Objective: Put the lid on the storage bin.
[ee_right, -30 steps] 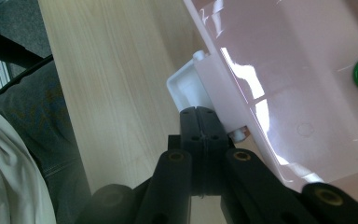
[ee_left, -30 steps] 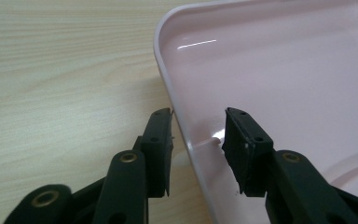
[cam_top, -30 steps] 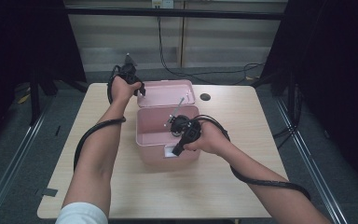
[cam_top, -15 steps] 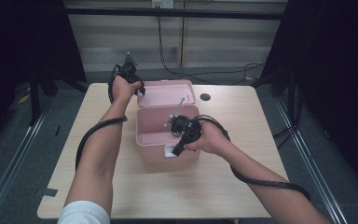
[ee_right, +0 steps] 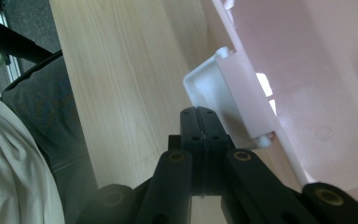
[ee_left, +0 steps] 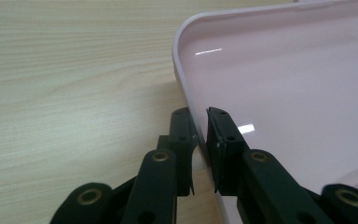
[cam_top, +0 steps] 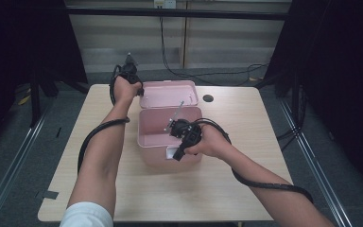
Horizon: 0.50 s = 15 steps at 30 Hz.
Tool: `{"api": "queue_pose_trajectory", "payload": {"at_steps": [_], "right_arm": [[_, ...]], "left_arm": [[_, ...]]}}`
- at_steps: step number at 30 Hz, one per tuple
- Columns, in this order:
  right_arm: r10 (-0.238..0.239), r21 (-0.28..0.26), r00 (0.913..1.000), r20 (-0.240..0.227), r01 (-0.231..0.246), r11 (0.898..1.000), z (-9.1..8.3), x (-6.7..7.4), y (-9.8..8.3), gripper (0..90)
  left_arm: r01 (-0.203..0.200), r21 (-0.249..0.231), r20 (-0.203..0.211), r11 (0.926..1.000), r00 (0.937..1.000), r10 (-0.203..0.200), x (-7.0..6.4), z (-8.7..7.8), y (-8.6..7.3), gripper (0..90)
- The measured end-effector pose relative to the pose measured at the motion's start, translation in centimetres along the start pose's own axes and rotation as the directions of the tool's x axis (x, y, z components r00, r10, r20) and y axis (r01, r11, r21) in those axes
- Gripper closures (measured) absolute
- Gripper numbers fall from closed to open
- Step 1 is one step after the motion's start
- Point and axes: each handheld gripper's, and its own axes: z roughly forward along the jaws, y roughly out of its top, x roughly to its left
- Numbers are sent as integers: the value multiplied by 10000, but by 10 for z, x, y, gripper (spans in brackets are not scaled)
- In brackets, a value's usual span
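A pink plastic box [cam_top: 157,126] stands open mid-table, its lid [cam_top: 170,94] folded back flat behind it. My left gripper [cam_top: 139,90] is at the lid's far left corner. In the left gripper view its jaws [ee_left: 201,126] have just been closing and now pinch the lid's [ee_left: 298,84] raised rim between them. My right gripper [cam_top: 176,157] points down at the box's front wall. In the right gripper view its jaws [ee_right: 199,114] are shut with nothing between them, their tips right under the white latch [ee_right: 228,98] on the box [ee_right: 317,70].
The wooden table [cam_top: 194,194] has a small dark round hole [cam_top: 208,98] behind the lid on the right. Black frame posts and cables stand on the floor beyond the far edge. A trouser leg [ee_right: 42,121] lies past the table's near edge.
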Motion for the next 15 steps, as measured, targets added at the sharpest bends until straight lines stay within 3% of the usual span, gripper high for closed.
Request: {"api": "queue_pose_trajectory", "payload": {"at_steps": [6,11,15], "right_arm": [[9,15,9999,107,-9,10000,0,0,1,900],[195,9,9997,134,-195,9998,-1,1,2,900],[70,-80,9999,138,-69,9999,-1,0,2,900]], "left_arm": [[-24,-170,-130,9999,9999,22,-1,-6,0,811],[-148,-352,-130,9993,9998,143,-3,-16,1,816],[-331,-482,-149,9983,9994,324,-6,-27,1,821]]}}
